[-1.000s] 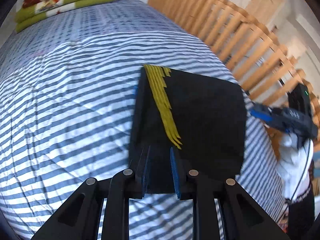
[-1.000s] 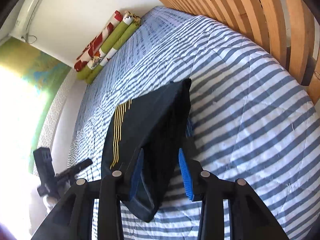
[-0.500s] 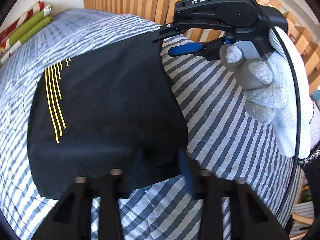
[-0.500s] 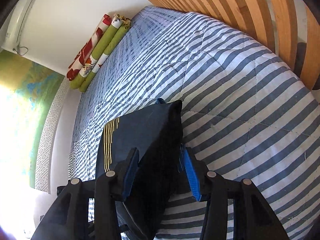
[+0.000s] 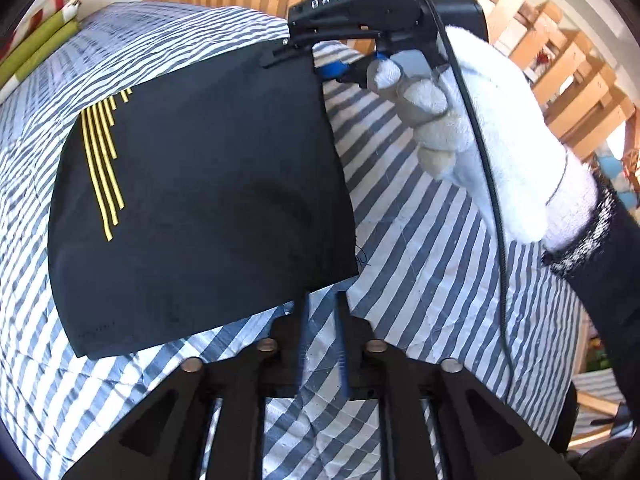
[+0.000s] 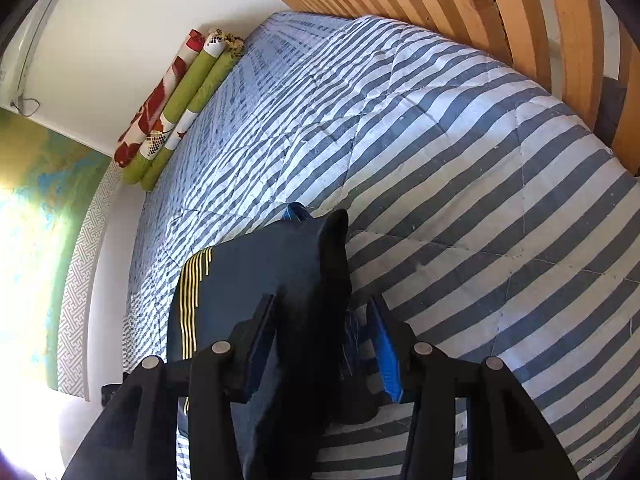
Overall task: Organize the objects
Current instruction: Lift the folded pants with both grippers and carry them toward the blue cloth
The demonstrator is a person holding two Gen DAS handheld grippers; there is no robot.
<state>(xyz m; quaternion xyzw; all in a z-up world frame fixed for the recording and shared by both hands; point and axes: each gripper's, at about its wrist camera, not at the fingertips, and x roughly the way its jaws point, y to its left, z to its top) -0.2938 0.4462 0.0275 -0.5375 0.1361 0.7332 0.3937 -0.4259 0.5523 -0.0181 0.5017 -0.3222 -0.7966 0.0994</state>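
Observation:
A folded black garment with yellow stripes (image 5: 200, 208) lies flat on the blue-and-white striped bed (image 5: 420, 280). My left gripper (image 5: 322, 300) is open and empty, its tips just off the garment's near right corner. My right gripper (image 5: 320, 56), held by a white-gloved hand, sits at the garment's far right corner. In the right wrist view the garment (image 6: 288, 280) lies between my right gripper's (image 6: 324, 308) fingers, which stand wide apart around its raised edge without pinching it.
Rolled green and red floral blankets (image 6: 176, 104) lie at the head of the bed against the wall. A wooden slatted frame (image 6: 500, 8) runs along the bed's far side. The striped bedspread stretches beyond the garment.
My left gripper let go of the garment's near edge and drew back slightly. The garment settled flat on the bed. My right gripper's jaws spread wider.

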